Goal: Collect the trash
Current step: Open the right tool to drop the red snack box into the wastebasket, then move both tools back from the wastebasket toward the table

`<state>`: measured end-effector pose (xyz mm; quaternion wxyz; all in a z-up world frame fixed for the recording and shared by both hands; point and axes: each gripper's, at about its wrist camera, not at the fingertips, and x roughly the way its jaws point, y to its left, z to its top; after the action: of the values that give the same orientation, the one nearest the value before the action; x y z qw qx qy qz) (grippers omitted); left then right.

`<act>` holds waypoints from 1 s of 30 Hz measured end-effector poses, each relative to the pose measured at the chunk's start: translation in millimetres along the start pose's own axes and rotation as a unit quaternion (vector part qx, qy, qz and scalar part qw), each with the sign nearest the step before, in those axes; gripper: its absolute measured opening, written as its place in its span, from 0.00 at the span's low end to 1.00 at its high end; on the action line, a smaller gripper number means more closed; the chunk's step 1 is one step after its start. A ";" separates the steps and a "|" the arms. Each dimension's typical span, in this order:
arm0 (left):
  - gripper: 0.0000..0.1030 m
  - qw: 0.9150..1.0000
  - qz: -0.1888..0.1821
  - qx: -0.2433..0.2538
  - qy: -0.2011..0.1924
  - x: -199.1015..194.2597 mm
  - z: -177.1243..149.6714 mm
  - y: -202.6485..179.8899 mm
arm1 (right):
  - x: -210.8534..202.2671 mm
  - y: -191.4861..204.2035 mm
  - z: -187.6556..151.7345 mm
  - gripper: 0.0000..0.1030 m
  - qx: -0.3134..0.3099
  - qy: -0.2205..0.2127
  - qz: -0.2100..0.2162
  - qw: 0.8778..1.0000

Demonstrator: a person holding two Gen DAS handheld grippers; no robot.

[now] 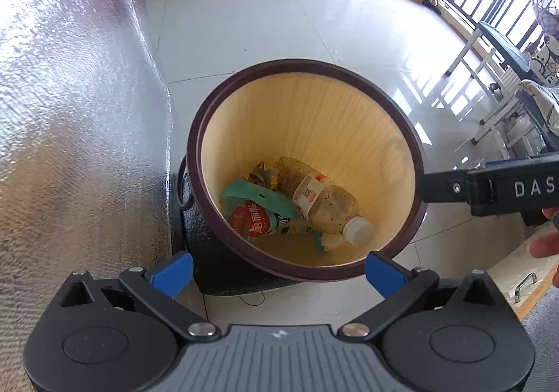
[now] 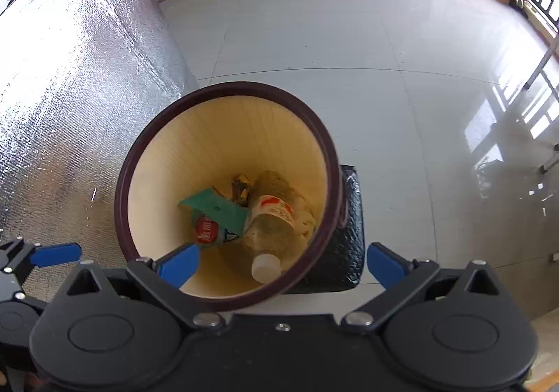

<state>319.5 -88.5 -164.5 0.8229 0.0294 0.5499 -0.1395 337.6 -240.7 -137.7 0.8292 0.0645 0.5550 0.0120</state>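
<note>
From the left wrist, the left gripper [image 1: 277, 273] is wide apart and holds nothing. It hangs over the trash bin [image 1: 304, 66], where a plastic bottle [image 1: 328, 203] lies at the bottom.

From the right wrist, the right gripper [image 2: 283, 264] is spread too, with nothing in it. I think the trash is in, so lift both hands straight up.

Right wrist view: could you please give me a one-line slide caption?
Open right tongs above a bin holding a bottle and wrappers.
</note>
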 end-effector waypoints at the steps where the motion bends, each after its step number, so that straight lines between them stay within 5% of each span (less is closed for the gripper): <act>1: 1.00 1.000 -0.001 -0.002 -0.002 -2.7 -0.8 0.8 | -3.0 0.1 -1.7 1.00 -0.001 0.000 -0.002 1.000; 30: 1.00 0.994 -0.021 -0.010 -0.108 -111.7 -24.5 3.6 | -126.5 -15.6 -68.8 1.00 0.007 -0.101 -0.032 0.994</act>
<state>258.7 -58.1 -72.4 0.8744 -0.0053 0.4601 -0.1540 224.9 -261.3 -49.1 0.8804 0.0532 0.4706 -0.0251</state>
